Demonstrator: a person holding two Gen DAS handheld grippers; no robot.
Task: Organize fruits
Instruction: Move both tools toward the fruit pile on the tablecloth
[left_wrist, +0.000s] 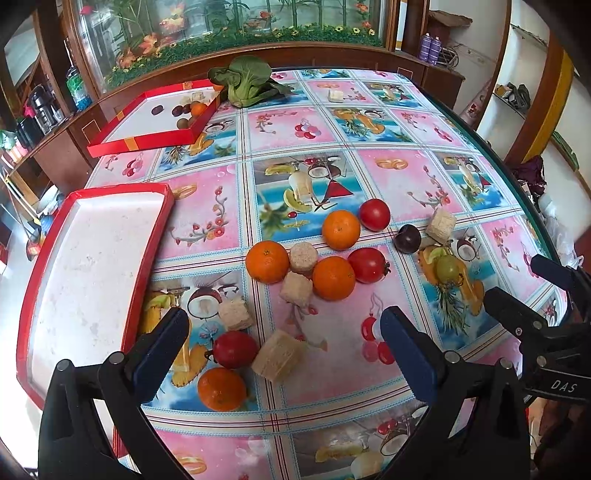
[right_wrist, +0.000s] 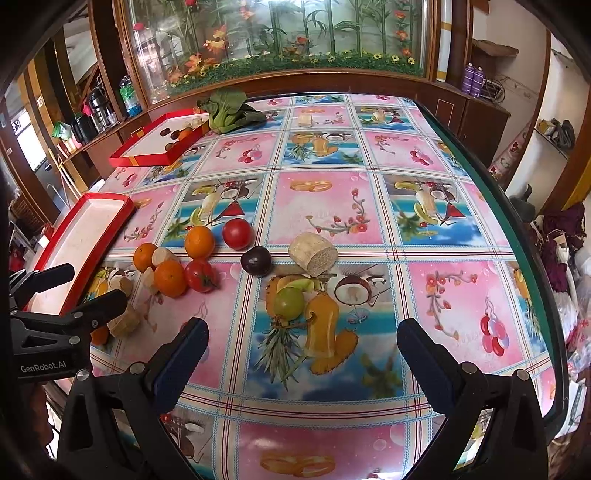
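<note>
left hand-held gripper (left_wrist: 284, 332): released, empty, hovering over tomato (left_wrist: 235, 349) and oranges (left_wrist: 266, 261) on the counter (left_wrist: 424, 166).
right hand-held gripper (right_wrist: 301, 341): released, empty.
risk: round fruit may roll when nudged by neighbouring biscuit blocks (left_wrist: 277, 355).
red tray (left_wrist: 92, 258): bare, beside the pile.

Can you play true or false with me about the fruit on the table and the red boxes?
1. The near red tray has nothing in it. True.
2. The left gripper is squeezing an orange. False: its jaws are open and hold nothing.
3. The dark plum lies next to a red tomato. True.
4. The leafy green vegetable sits inside the far red tray. False: it lies on the tablecloth beside it.
5. The right gripper is open. True.
</note>
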